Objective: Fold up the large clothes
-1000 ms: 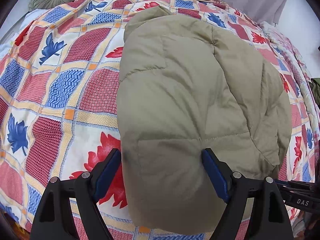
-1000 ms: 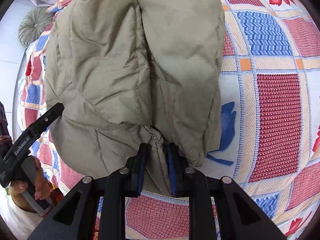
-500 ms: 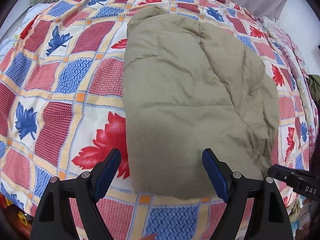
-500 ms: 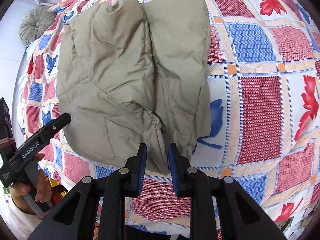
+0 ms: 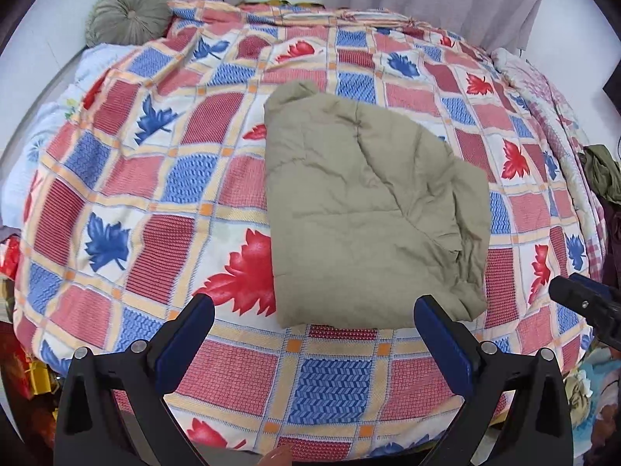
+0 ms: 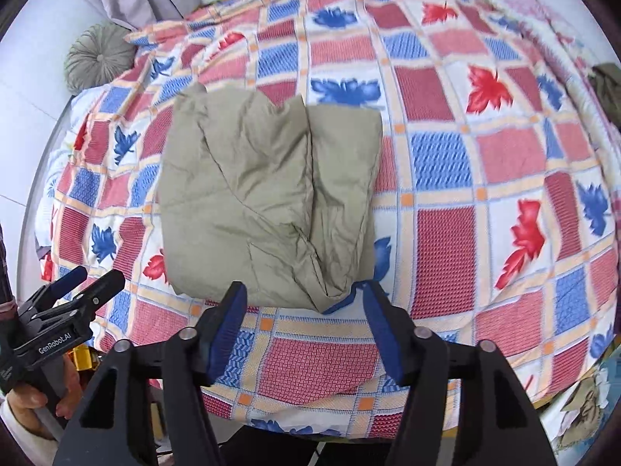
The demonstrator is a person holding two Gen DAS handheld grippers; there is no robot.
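- Padded olive jacket (image 5: 368, 213) lies folded into a compact bundle on the leaf-patterned quilt (image 5: 163, 178), near the bed's front edge, and nothing touches it.
- Your left gripper (image 5: 314, 334) has just been opening and stands as wide as it goes, with nothing between the jaws; a second ago its pads straddled the jacket's near edge, and that edge now lies beyond the tips.
- Your right gripper (image 6: 306, 322) has just been opening too. A second ago it was pinching a gathered cuff or hem of the jacket; its jaws are now parted to a middling width and the fabric has dropped out, lying just past the tips.
- Both views take in far more of the bed than before, so you have lifted both tools up and away from the bundle.
- From the right wrist view, the top layer (image 6: 240, 178) sits a little skewed over the lower panel (image 6: 345, 163), and a puckered corner (image 6: 330, 287) sticks out at the near edge.
- I read this as the fold released and probably finished. If you want it neater, tuck that corner under; the puffy filling may spring the layers apart.
- Round green cushion (image 5: 126, 9) by the wall stays clear of the work.
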